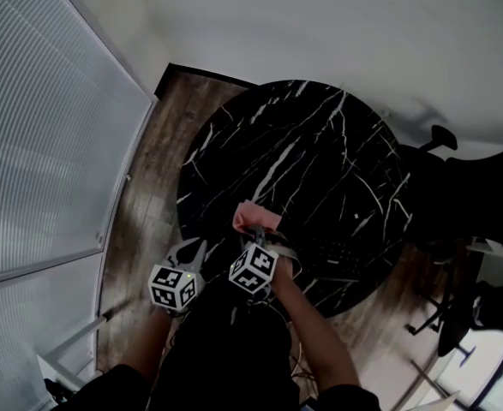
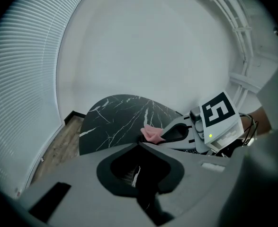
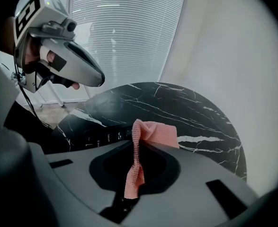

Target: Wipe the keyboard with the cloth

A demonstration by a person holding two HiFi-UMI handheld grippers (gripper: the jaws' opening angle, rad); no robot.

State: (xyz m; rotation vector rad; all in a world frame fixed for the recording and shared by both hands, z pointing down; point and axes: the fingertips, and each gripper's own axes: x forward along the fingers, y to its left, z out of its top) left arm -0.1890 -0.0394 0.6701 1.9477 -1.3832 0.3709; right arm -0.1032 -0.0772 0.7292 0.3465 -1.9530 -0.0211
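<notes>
The right gripper (image 3: pixel 136 150) has its jaws closed on the pink cloth (image 3: pixel 153 132), which stands up past the tips in a loose fold; the left gripper (image 2: pixel 138 148) hangs just beside it, jaws together and empty. The keyboard (image 3: pixel 98 137) lies on the near edge of the round black table (image 1: pixel 302 144), close under the cloth; its long side seems to run crosswise, off toward the person's right. The right gripper is the nearer one, so the move is probably down and sideways. Nothing stands between them; a black chair (image 1: pixel 474 195) sits well off the table.
</notes>
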